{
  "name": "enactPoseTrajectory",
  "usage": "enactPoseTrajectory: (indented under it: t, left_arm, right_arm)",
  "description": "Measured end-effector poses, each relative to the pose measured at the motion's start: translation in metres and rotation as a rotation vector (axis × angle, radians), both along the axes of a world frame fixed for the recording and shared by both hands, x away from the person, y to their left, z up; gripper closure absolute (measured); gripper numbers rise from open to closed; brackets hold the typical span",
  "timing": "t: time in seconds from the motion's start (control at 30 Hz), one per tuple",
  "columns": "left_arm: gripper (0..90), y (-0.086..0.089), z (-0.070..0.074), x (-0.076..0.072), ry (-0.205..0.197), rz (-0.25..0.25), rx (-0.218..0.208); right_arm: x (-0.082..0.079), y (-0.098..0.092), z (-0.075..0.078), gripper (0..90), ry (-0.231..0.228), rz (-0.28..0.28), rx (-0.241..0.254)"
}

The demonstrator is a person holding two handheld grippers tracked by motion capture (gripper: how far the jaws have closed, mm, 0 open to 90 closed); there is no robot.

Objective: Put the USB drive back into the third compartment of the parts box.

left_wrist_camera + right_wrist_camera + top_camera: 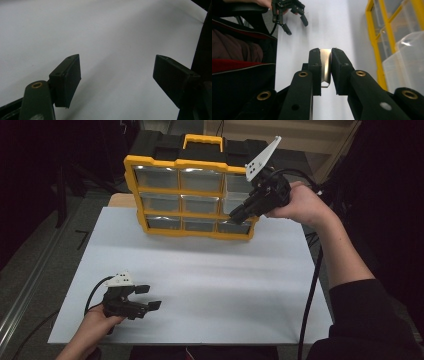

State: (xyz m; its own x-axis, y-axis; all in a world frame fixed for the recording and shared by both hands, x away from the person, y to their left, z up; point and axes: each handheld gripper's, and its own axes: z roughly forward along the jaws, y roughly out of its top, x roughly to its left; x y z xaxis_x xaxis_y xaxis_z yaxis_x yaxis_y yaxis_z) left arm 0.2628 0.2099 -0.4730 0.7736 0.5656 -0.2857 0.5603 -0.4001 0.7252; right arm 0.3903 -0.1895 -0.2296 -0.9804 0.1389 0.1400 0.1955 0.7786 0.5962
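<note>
2 tools | R tool (326, 71) clamped on metal piece (326, 65) by organizer (190, 200) | L tool (116, 77) apart

Drawer cabinet (192, 200) blocks table's (200, 285) far edge; wide bare room in front.

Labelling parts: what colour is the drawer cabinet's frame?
Yellow; the drawer cabinet frame shows best in the high view.

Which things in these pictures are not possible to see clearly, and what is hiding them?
- High view: the right hand-held gripper covers the right drawers of the yellow organizer; drawer contents too blurred to tell.
- Right gripper view: a thin shiny metal piece sits between the pads; these hide most of its shape.
- Left gripper view: the open left hand-held gripper faces the white table; its right jaw is cut by the edge.
</note>
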Motion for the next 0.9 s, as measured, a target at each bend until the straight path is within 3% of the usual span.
enactPoseTrajectory:
  t: [0.1, 0.53, 0.6, 0.9]
  left_arm:
    - [23.8, 0.001, 0.001, 0.0, 0.001, -0.004, 0.0]
    - [23.8, 0.0, 0.0, 0.0, -0.001, -0.004, 0.003]
    - [23.8, 0.0, 0.0, 0.0, -0.001, -0.005, 0.002]
    - [23.8, 0.001, 0.001, 0.0, 0.001, -0.006, -0.004]
  right_arm:
    - [0.003, -0.003, 0.015, 76.4, 0.0, -0.003, 0.002]
    - [0.006, -0.014, 0.046, 76.4, -0.03, -0.029, -0.003]
    - [0.009, -0.016, 0.052, 76.4, -0.052, -0.034, -0.02]
    - [0.028, -0.021, 0.057, 76.3, -0.056, -0.087, -0.001]
